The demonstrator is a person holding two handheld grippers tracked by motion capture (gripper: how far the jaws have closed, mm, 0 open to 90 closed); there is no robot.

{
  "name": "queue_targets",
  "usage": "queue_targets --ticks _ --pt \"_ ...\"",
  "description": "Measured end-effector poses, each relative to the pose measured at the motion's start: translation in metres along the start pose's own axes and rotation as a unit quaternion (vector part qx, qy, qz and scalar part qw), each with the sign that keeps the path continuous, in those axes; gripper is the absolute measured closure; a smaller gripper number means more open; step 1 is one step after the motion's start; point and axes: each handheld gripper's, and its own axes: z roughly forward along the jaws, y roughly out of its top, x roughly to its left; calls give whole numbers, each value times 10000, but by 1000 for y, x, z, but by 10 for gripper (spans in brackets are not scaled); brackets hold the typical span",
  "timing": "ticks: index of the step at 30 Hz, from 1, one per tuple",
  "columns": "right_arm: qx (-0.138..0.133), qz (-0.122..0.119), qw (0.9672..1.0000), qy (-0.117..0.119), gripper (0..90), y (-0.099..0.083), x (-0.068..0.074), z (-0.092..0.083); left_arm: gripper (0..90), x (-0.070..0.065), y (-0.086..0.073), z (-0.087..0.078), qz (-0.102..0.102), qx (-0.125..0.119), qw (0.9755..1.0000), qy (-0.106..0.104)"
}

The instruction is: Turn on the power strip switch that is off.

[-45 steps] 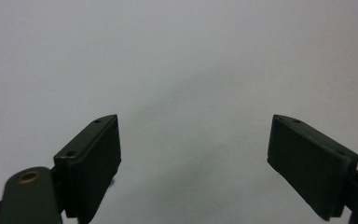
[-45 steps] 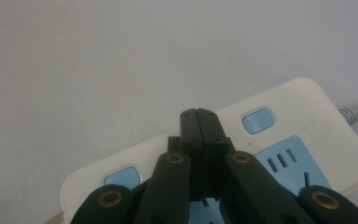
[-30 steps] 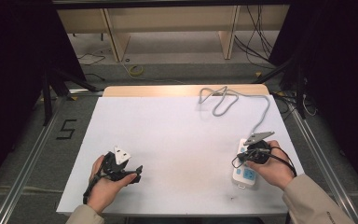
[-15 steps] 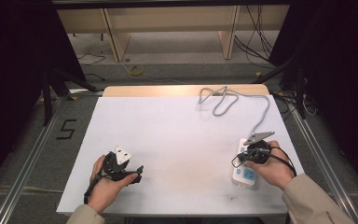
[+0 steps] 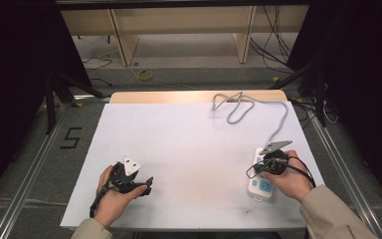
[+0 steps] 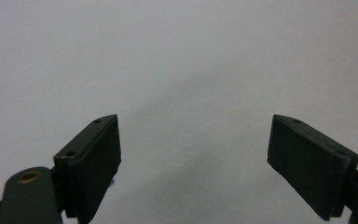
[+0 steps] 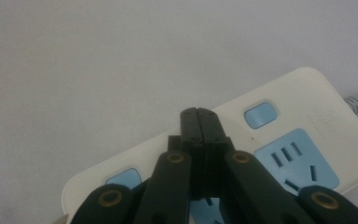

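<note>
High view, power strip [image 5: 261,186] near table [image 5: 189,129] right edge, bare middle

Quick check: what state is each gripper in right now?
Left gripper: open, nothing between its jaws.
Right gripper: shut, empty, over the power strip.

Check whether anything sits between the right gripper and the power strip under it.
Nothing visible stands in the way. The right gripper, jaws shut, hangs directly over the white power strip between its blue switches; whether the tips touch it I cannot tell. The left gripper sits far off on the white table.
</note>
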Motion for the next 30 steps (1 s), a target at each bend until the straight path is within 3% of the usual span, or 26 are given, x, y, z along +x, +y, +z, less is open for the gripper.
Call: queue_targets --ticks 30 --pt "-55 123 9999 88 900 -2 -3 -1 169 1 0 1 -6 1 10000 -12"
